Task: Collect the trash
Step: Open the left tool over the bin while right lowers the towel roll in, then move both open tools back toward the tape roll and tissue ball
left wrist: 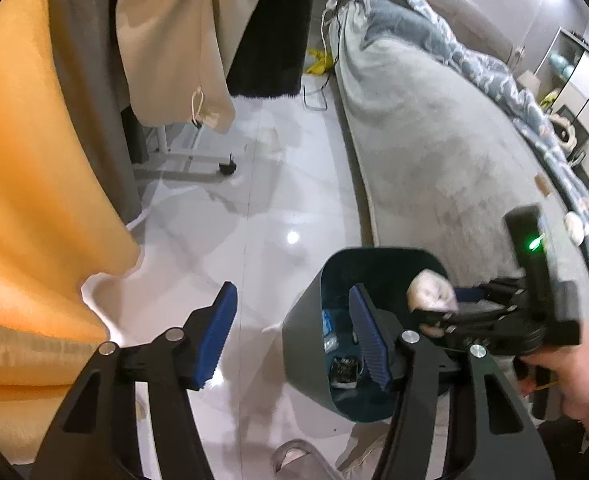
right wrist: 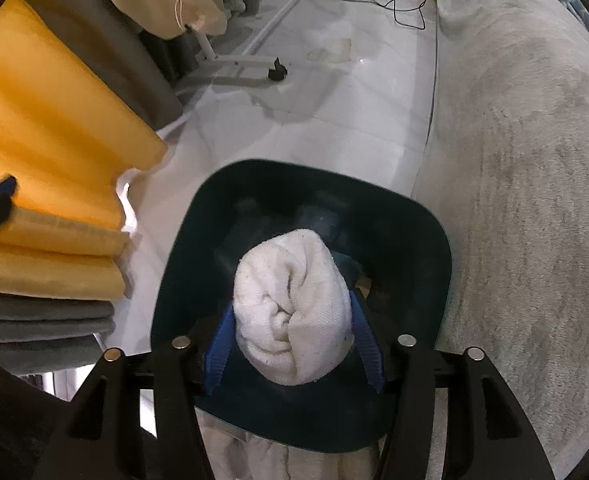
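the right claw (right wrist: 292, 344) is closed on a rolled white cloth bundle (right wrist: 294, 312), holding it over the mouth of the dark teal plastic trash bin (right wrist: 430, 248), at 6 o'clock in the right wrist view. the left claw (left wrist: 294, 336) stands wide and holds nothing; its right finger is in front of the bin, over the white tiled floor (left wrist: 262, 216). a grey fluffy blanket (right wrist: 534, 160) lies at 3 o'clock.

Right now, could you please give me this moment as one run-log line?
step: drop trash | right gripper: shut on white wad, over dark bin mouth | left gripper: open, empty, beside bin | wad: not yet released
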Demonstrator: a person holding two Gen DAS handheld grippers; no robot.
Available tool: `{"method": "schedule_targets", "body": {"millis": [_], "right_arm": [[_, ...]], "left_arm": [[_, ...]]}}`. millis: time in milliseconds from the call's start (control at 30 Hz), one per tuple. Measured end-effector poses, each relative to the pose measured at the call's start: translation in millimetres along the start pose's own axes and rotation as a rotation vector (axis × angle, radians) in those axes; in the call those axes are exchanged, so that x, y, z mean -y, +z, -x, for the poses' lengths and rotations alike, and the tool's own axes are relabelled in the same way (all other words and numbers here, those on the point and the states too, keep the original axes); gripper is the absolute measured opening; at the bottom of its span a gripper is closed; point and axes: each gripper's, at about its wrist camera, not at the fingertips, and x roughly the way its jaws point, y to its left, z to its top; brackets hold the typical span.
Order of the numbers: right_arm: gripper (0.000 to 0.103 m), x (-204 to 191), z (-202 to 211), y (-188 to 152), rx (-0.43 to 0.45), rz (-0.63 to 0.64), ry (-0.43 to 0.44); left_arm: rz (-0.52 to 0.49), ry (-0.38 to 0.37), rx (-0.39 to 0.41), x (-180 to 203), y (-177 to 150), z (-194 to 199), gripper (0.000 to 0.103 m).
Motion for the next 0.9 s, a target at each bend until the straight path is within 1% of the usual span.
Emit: {"method": "schedule_targets", "body": {"millis": [33,133,233,300,400,533,667,733,833,867,900], "right_arm": [[0.062,-1.8,-3.9,-1.5,-0.019,0.012,-0.020],[0.067,-5.1,-8.0,-2.6,-0.038,0.034,-0.055],[0.073,-3.7,-7.8,-7.3,-0.046,0.029,-0.059],[0.076,-4.4,-5.1,-11.6,-0.031,0.028,-0.048],[0.077,-6.4,-0.4,-19.4,-0.014,0.047,-0.044],[0.077,-11.1,14.0,-28.2,0.023,0.085,-0.070],[0.077,-8.9,46.3,-40.7,0.123,0.101,-0.093],[0.078,-1.3,59.0,-47.2,0.165,0.081,-0.097],[0.078,15.3,85.1,-59.5,0.253,0.045,-0.123],[0.079,25.5,100.9,-65.5,0.298,0.020,-0.140],[0.080,29.4,107.1,-67.6,0.314,0.010,-0.149]], "left_arm": [[0.001,-0.005,0.015,-1.1,1.4,4.0,0.061],[0.004,-0.001,0.047,-4.8,4.8,12.3,0.061],[0.034,-0.017,0.069,-10.8,8.3,17.0,0.061],[0.035,-0.022,0.085,-11.7,9.2,20.4,0.061],[0.009,-0.029,0.107,-8.4,9.8,25.8,0.061],[-0.019,-0.050,0.130,-2.4,10.8,31.6,0.061],[-0.046,-0.081,0.168,11.8,18.2,39.8,0.061],[-0.049,-0.101,0.187,17.9,22.1,44.1,0.064],[-0.060,-0.133,0.211,32.4,29.0,47.0,0.065],[-0.063,-0.145,0.218,38.7,31.0,47.1,0.065],[-0.064,-0.156,0.226,44.8,33.3,46.8,0.067]]}}
